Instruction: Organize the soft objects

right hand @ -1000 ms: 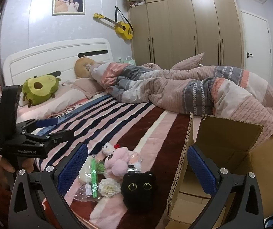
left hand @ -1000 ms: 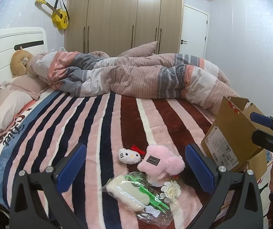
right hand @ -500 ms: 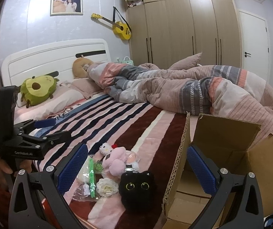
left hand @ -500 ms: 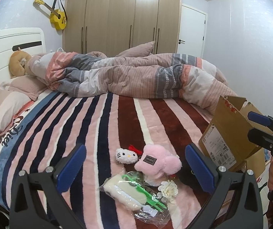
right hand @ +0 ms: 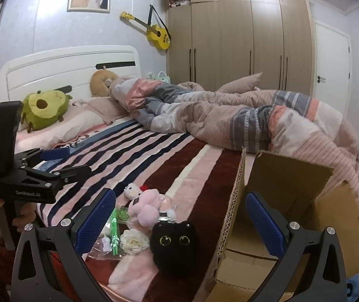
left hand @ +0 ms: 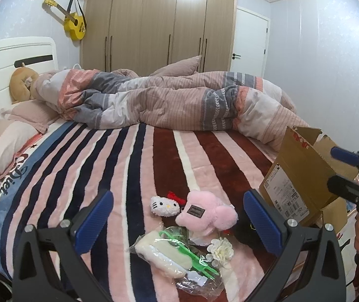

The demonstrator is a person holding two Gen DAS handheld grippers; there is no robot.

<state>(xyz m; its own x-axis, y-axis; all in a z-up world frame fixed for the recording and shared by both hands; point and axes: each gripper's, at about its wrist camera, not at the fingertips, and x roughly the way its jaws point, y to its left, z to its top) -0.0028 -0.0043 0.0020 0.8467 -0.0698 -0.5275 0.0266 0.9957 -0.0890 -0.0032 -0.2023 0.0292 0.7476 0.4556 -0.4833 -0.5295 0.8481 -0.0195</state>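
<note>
Your left gripper (left hand: 177, 222) is spread wide and holds nothing; the bagged toy (left hand: 164, 254), white flower (left hand: 221, 248) and pink plush (left hand: 206, 214) lie between its fingers, the white kitten (left hand: 164, 205) just beyond. Your right gripper (right hand: 179, 222) is also wide and empty, with the black cat (right hand: 175, 245) between its fingers and the open box (right hand: 292, 201) to the right. All rest on the striped blanket (left hand: 104, 166).
</note>
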